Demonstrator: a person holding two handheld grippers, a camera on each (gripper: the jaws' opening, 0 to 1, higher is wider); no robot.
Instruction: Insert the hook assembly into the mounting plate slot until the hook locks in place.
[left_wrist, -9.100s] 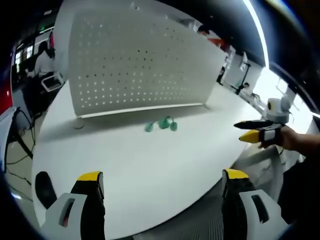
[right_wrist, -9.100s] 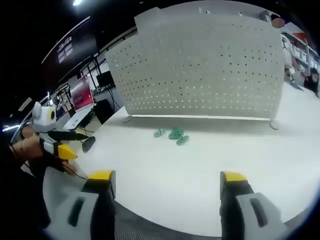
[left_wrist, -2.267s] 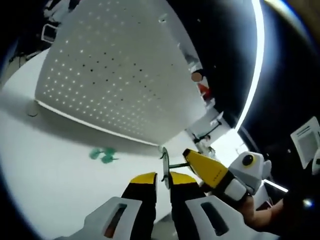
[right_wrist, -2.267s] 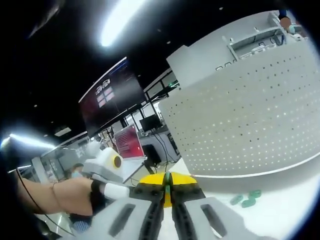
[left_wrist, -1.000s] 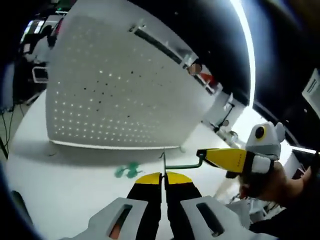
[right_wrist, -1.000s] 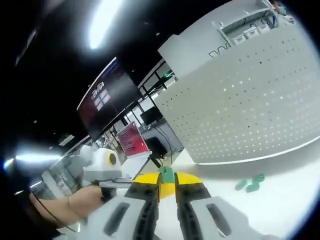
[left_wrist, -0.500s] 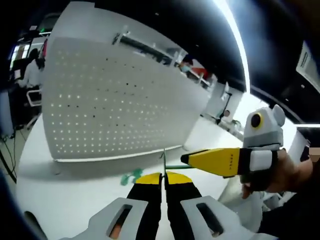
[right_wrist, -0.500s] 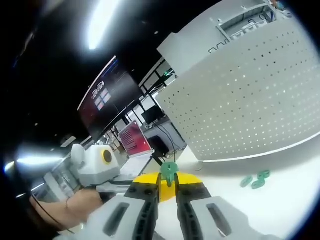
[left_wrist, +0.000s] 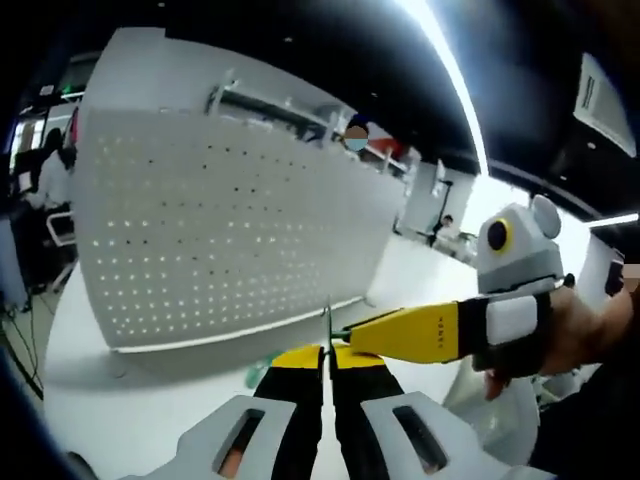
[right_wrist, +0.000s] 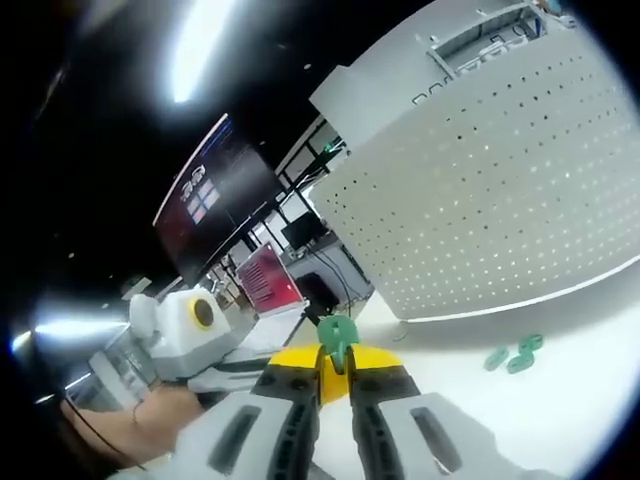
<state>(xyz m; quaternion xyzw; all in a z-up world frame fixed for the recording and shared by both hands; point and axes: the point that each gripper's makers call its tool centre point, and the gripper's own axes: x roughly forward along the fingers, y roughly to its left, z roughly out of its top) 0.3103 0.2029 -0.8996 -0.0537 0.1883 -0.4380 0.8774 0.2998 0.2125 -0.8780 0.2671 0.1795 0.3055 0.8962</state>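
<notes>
Jaws of the left gripper (left_wrist: 326, 360) are seen pressed nearly together on a thin plate (left_wrist: 326, 322), held edge-on and standing up from the tips. From its right side the right gripper (left_wrist: 405, 333) reaches in, its yellow tips meeting the plate just above the left tips, with the person's hand (left_wrist: 570, 335) behind it. In the right gripper view, that gripper (right_wrist: 335, 368) is clamped narrow on a green hook (right_wrist: 337, 333), whose head pokes out just beyond the tips; the left gripper (right_wrist: 215, 372) lies close on its left side.

Insertion appears to be the step in hand: hook and plate are brought together in the air, but whether the hook has entered the slot cannot be told, since the plate is seen only edge-on. A steady push of the hook along the slot is judged to be called for next, with the plate held firm, until it locks.

Farther ahead of both grippers, on the white table (right_wrist: 570, 400), a few spare green pieces (right_wrist: 515, 356) are seen lying loose, and beyond them a white pegboard (left_wrist: 220, 240) stands upright.
</notes>
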